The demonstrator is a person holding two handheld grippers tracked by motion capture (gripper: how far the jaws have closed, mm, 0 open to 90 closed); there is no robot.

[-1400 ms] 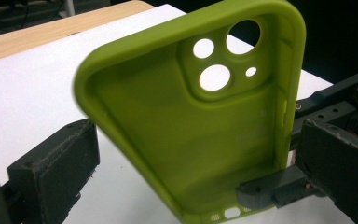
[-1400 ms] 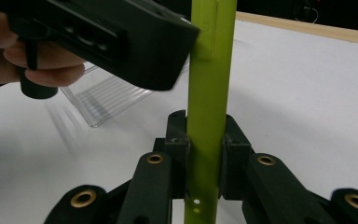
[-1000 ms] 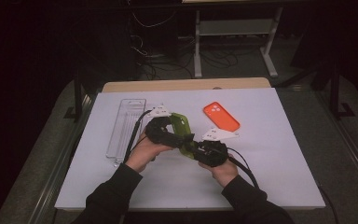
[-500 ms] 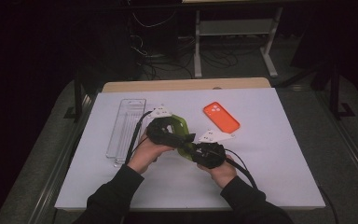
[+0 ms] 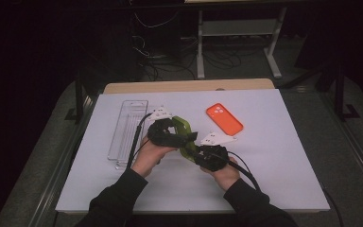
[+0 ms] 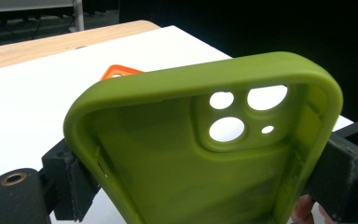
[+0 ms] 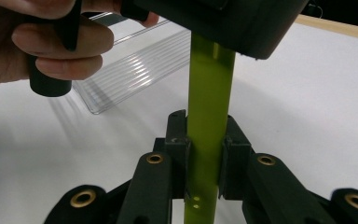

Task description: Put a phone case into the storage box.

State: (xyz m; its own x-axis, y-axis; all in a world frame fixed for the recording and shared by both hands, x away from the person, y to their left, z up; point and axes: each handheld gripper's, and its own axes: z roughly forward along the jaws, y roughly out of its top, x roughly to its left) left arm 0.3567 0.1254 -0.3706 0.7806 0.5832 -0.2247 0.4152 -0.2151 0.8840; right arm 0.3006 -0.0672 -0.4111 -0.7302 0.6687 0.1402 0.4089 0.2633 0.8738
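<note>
A green phone case (image 5: 185,135) is held above the white table between both hands. My left gripper (image 5: 182,134) spans its width; its jaws have just been closing. In the left gripper view its pads (image 6: 72,186) press on both long sides of the case (image 6: 205,154), whose hollow inside and camera holes face the camera. My right gripper (image 5: 192,151) is shut on the case's edge. In the right gripper view that edge (image 7: 209,93) stands upright, pinched at the gripper (image 7: 205,154) between two pads (image 7: 177,144).
An orange phone case (image 5: 224,118) lies flat at the right of the middle, also seen behind the green one (image 6: 119,71). A clear plastic tray (image 5: 127,132) lies at the left (image 7: 135,70). A wooden strip (image 5: 189,86) borders the far edge.
</note>
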